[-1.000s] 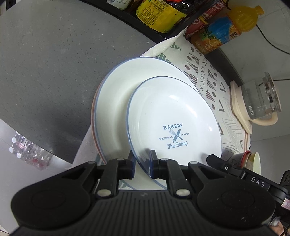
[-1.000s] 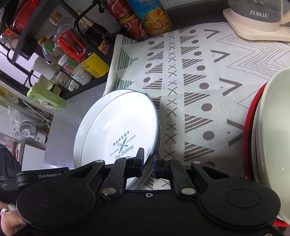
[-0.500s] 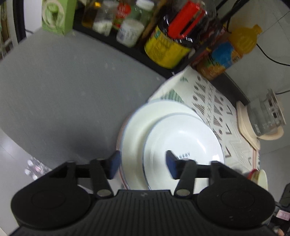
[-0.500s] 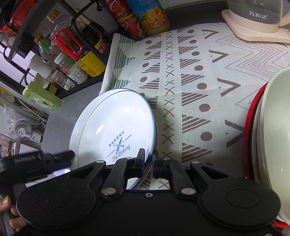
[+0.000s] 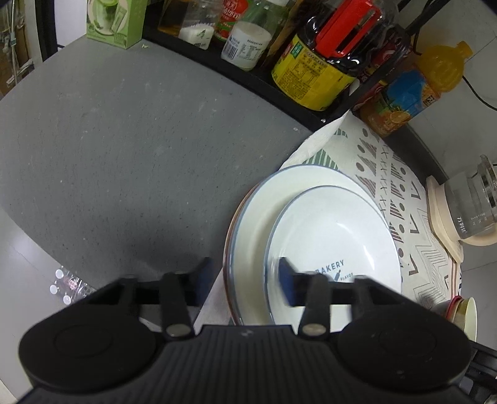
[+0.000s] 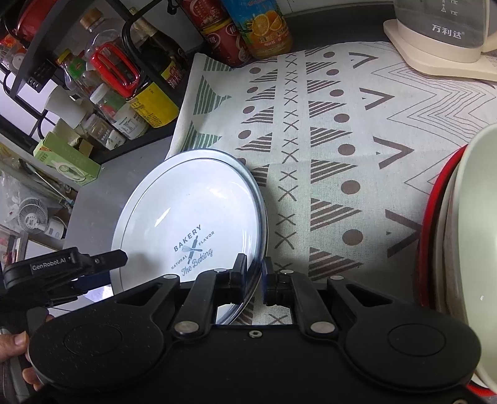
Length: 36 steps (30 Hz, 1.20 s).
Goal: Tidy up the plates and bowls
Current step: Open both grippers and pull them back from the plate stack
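Observation:
A white "Bakery" plate (image 5: 335, 236) with a blue rim lies on a larger white plate (image 5: 257, 223), above a red-rimmed one, at the left edge of the patterned cloth (image 5: 400, 192). My left gripper (image 5: 245, 279) is open above the stack's near-left edge, holding nothing. In the right wrist view my right gripper (image 6: 254, 276) is shut on the right rim of the Bakery plate (image 6: 186, 217). The left gripper (image 6: 93, 264) shows at lower left there. A stack of cream and red bowls (image 6: 459, 236) stands at the right.
A black rack with sauce bottles (image 5: 323, 56) and jars lines the back of the grey counter (image 5: 108, 149). An orange juice bottle (image 5: 413, 90) and a glass kettle on a cream base (image 5: 466, 211) stand behind the cloth. A green box (image 5: 115, 21) sits far left.
My left gripper has let go of the Bakery plate, opened wide and pulled back and left. My right gripper still grips the plate's rim; the plate has settled onto the stack.

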Available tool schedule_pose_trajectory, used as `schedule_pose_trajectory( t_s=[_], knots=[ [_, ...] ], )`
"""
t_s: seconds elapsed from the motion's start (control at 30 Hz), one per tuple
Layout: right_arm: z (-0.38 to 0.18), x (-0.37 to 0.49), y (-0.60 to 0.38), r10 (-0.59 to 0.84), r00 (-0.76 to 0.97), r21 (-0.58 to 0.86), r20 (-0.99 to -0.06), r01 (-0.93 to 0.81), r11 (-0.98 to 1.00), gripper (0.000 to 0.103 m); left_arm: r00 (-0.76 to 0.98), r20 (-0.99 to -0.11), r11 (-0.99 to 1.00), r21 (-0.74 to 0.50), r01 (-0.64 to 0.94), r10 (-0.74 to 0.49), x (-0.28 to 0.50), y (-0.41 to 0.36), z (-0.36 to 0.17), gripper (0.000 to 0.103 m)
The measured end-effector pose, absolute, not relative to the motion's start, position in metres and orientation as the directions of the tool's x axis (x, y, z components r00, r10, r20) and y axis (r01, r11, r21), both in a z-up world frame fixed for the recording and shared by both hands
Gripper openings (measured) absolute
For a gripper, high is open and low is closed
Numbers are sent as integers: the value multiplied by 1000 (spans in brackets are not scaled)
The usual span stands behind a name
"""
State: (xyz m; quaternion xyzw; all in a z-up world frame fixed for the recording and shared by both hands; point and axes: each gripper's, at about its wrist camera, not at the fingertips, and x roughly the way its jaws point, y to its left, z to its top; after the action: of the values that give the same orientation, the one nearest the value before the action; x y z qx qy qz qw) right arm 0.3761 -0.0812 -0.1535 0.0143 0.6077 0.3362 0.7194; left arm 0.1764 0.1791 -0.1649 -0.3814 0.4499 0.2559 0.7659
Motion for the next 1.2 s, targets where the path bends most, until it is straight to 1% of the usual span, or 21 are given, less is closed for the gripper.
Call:
schedule_pose_trajectory(
  t_s=[0.17, 0.33, 0.43, 0.6, 0.63, 0.7, 0.77, 0.8, 0.83, 0.87, 0.93, 1.0, 1.03, 1.07, 1.13, 1.2],
  knots=[
    [-156, 378, -81, 500, 30, 433, -866, -457, 777, 11, 476, -878, 568, -368, -736, 48, 175, 179, -165, 30],
    [-157, 376, -77, 492, 24, 428, -870, -457, 780, 15, 488, -872, 556, -381, -739, 51, 170, 181, -165, 25],
    [-157, 374, -75, 491, 25, 425, -871, -462, 778, 17, 491, -870, 553, -385, -739, 49, 168, 181, -165, 24],
    [-156, 374, -75, 487, 30, 422, -873, -455, 785, 17, 476, -878, 566, -370, -737, 46, 171, 181, -165, 25],
    [-156, 374, -74, 484, 30, 420, -874, -454, 786, 18, 471, -881, 567, -364, -739, 50, 171, 181, -164, 27],
    [-155, 374, -75, 478, 27, 416, -878, -450, 790, 23, 465, -883, 574, -350, -740, 61, 171, 181, -160, 28],
    [-151, 373, -76, 491, 25, 428, -871, -450, 784, 23, 469, -881, 577, -353, -736, 59, 170, 182, -157, 32],
    [-148, 372, -77, 499, 22, 437, -866, -450, 778, 24, 471, -881, 576, -358, -735, 53, 169, 182, -155, 35],
    [-146, 371, -78, 507, 21, 444, -862, -450, 774, 27, 471, -881, 576, -360, -734, 50, 169, 182, -154, 41],
    [-142, 371, -79, 513, 26, 448, -858, -450, 773, 30, 471, -881, 577, -360, -733, 49, 169, 182, -152, 44],
    [-135, 370, -80, 518, 45, 445, -854, -452, 773, 46, 477, -877, 585, -360, -726, 52, 168, 181, -147, 52],
    [-127, 368, -83, 527, 63, 446, -848, -453, 772, 52, 481, -875, 596, -357, -719, 56, 169, 178, -142, 57],
    [-123, 368, -84, 533, 68, 449, -843, -455, 769, 52, 482, -874, 602, -356, -715, 56, 170, 177, -140, 62],
    [-118, 368, -85, 538, 74, 451, -840, -456, 767, 53, 484, -873, 606, -356, -711, 55, 170, 175, -138, 63],
    [-109, 366, -87, 542, 93, 447, -835, -458, 768, 64, 490, -870, 615, -358, -702, 52, 171, 173, -134, 65],
    [-100, 364, -90, 554, 111, 449, -825, -467, 762, 66, 498, -866, 626, -366, -689, 42, 173, 170, -131, 66]
  ],
)
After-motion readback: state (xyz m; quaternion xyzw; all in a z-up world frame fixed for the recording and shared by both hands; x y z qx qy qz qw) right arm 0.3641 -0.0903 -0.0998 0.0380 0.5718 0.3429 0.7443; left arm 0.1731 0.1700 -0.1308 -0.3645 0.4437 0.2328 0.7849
